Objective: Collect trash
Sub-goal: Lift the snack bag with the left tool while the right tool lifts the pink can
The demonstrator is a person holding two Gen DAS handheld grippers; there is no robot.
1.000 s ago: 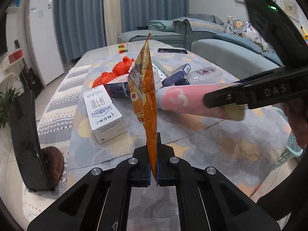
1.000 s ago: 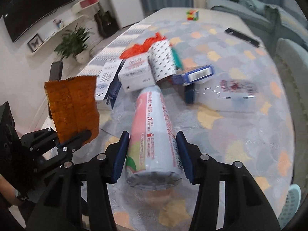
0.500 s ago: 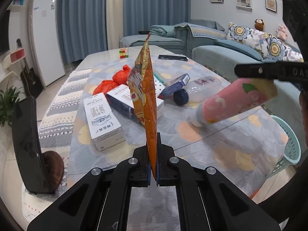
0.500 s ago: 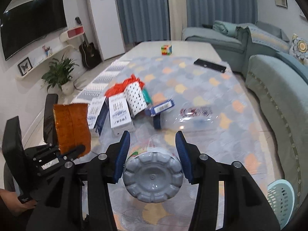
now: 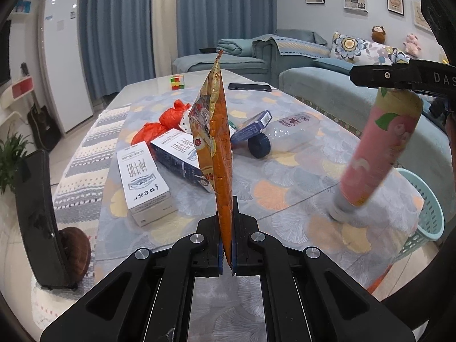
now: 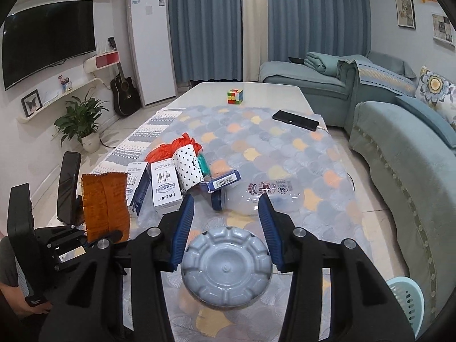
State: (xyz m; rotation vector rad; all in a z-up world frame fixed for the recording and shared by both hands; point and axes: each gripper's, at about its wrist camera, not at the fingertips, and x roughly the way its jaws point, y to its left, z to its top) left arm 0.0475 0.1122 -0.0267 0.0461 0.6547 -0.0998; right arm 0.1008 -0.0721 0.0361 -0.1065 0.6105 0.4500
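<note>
Right wrist view: pink bottle (image 6: 225,265) sits between the right tool (image 6: 226,228) fingers, grey base toward the camera, blue pads on both flanks, so it's clamped. Left wrist view shows the same bottle (image 5: 379,154) tilted, cap end down, touching or just above the desk (image 5: 285,199); can't tell which. Right tool (image 5: 399,78) grips it at the top end.

Left tool (image 5: 226,256) is pinched together on an orange snack wrapper (image 5: 216,148), which stands upright out of the fingers.

Ahead of both tools, trash not yet collected on the desk: two milk cartons (image 6: 166,185) side by side, a clear bottle (image 6: 262,193) with dark blue cap lying just ahead of the right tool, a small blue box (image 6: 223,182), a polka-dot cup (image 6: 186,168), and an orange plastic bag (image 6: 171,149) behind them. Cube (image 6: 235,96) and phone (image 6: 295,120) further off, probably not trash.

Step, my read: both tools loaded, carry phase. Teal basket (image 6: 404,299) sits off the desk edge, low to the right of the right tool; likely the bin.

Next: swing the bottle right and down over the basket rim, clear the desk corner, then let go. Wrapper follows; it has to cross past the right tool, so go one at a time.
</note>
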